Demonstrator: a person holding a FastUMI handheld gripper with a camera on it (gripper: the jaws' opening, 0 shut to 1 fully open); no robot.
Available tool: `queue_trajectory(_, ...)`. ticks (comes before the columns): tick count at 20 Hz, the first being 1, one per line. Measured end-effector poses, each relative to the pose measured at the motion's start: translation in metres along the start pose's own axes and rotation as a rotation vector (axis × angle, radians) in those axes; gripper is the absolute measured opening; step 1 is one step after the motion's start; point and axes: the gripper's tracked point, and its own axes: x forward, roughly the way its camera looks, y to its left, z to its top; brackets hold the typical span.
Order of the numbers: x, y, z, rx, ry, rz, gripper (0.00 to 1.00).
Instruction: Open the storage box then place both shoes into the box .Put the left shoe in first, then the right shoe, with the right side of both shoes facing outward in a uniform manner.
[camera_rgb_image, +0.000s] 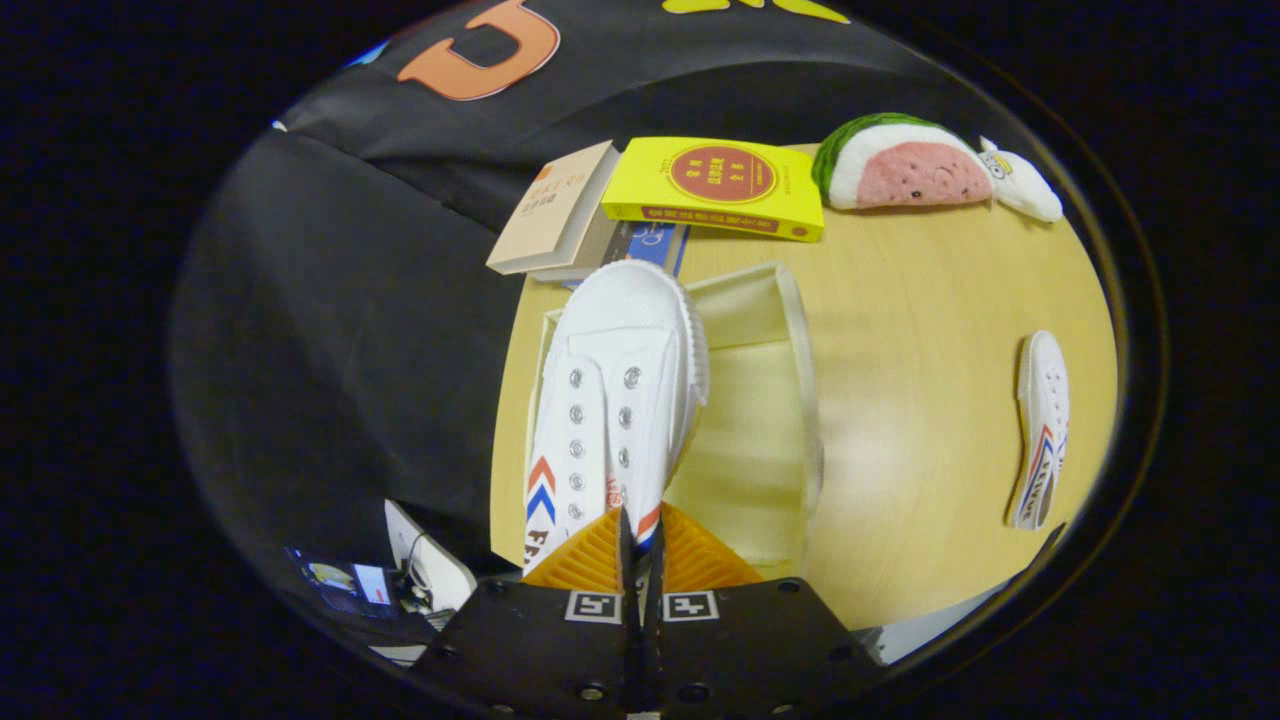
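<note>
A white canvas shoe (615, 400) with red and blue chevrons hangs from my gripper (640, 545), toe pointing away, over the left part of the open clear storage box (800, 370). Both fingers are pressed close together on the shoe's heel edge, so the gripper is shut on it. The box stands on the wooden table (930, 420), its inside bare beside the shoe. The second white shoe (1040, 430) lies on its side on the table, far to the right of the box.
Beyond the box lie a yellow book (715, 185), a beige book (550, 210) and a blue item (650, 245) under them. A watermelon-slice plush (900, 165) and a small white plush (1025, 185) sit at the table's far right. The table's left edge runs just left of the box.
</note>
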Motion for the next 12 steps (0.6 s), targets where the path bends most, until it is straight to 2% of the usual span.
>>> queue_trajectory(3,0.02,0.004,-0.002,-0.029,-0.024,-0.04,0.0)
queue_trajectory(8,0.066,-0.005,-0.002,0.012,0.015,-0.11,0.0)
queue_trajectory(12,0.084,-0.005,-0.007,-0.037,0.042,-0.162,0.0)
